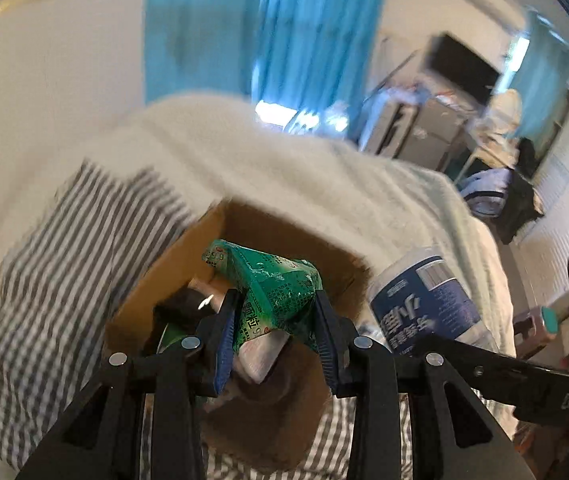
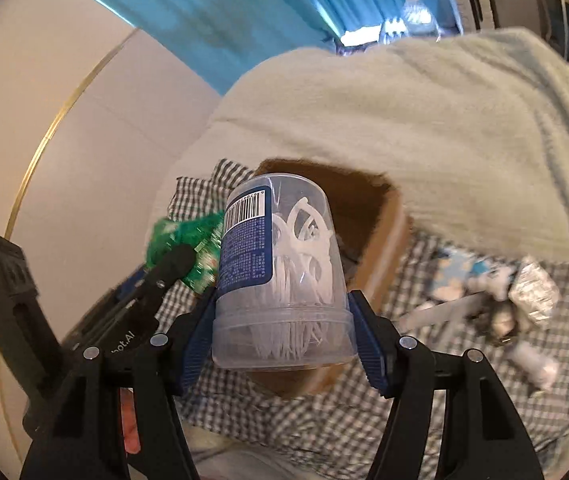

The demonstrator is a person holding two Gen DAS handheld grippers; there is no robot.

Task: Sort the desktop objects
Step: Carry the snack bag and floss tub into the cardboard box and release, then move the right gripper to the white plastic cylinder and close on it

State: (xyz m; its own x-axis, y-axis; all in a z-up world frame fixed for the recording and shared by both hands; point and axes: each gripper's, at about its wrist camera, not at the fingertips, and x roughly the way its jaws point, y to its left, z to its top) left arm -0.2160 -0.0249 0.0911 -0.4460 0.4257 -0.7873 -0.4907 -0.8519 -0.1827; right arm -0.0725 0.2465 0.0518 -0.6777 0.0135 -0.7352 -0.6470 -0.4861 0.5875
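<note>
My left gripper is shut on a crumpled green packet, held above an open cardboard box. In the right wrist view my right gripper is shut on a clear plastic jar of white floss picks with a blue label. The jar is tilted over the same box. The two grippers hang side by side. The jar shows at the right of the left wrist view, and the green packet at the left of the right wrist view.
The box sits on a grey-and-white checked cloth, and small items lie blurred inside it. To the right on the cloth lie a blue-and-white packet, a foil lump and a white tube. A pale blanket is heaped behind.
</note>
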